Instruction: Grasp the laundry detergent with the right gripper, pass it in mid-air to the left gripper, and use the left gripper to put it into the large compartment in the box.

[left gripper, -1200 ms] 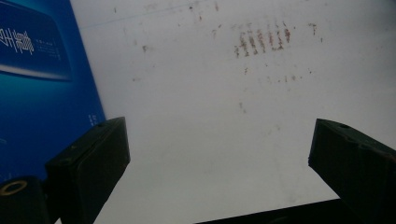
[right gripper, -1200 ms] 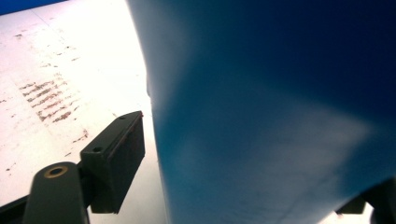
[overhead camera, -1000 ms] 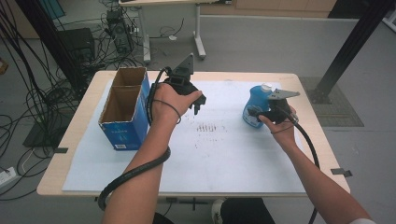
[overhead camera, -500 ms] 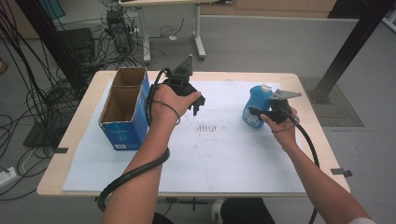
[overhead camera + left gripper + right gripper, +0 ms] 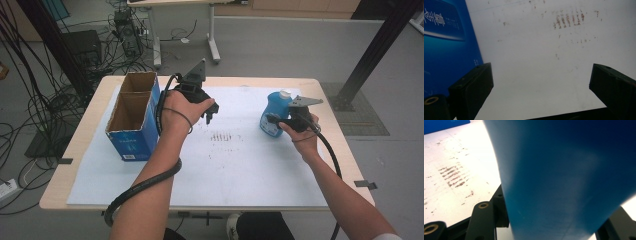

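Grasping is the step in hand. In the high view, the right gripper [image 5: 274, 120] is closed on the lower body of the blue bottle [image 5: 274, 116], which stands upright with its white cap on top, on the right part of the white sheet [image 5: 250, 170] covering the table [image 5: 75, 150]. Its jaws have just been closing, with the bottle between them. The left gripper [image 5: 210, 113] hangs above the sheet just right of the open blue cardboard box [image 5: 131, 120] — apart from the box, carrying nothing. A patch of brown marks [image 5: 223, 137] lies on the sheet between the two grippers.

In the left gripper view, the left gripper [image 5: 541, 82] has its black jaws spread wide with bare sheet [image 5: 531, 62] between them; the box wall [image 5: 446, 45] stands at the left edge, and the brown marks [image 5: 568, 19] lie farther off.

In the right gripper view, the bottle [image 5: 569, 180] sits between the jaws of the right gripper [image 5: 554, 225], its blue wall pressed close to the lens; the sheet [image 5: 454, 170] shows at left.

Judged from this, the grip looks set and the lift has not begun. The next move calls for a straight rise that keeps the bottle upright — then a carry leftward, probably toward the open box, whose two compartments look empty.
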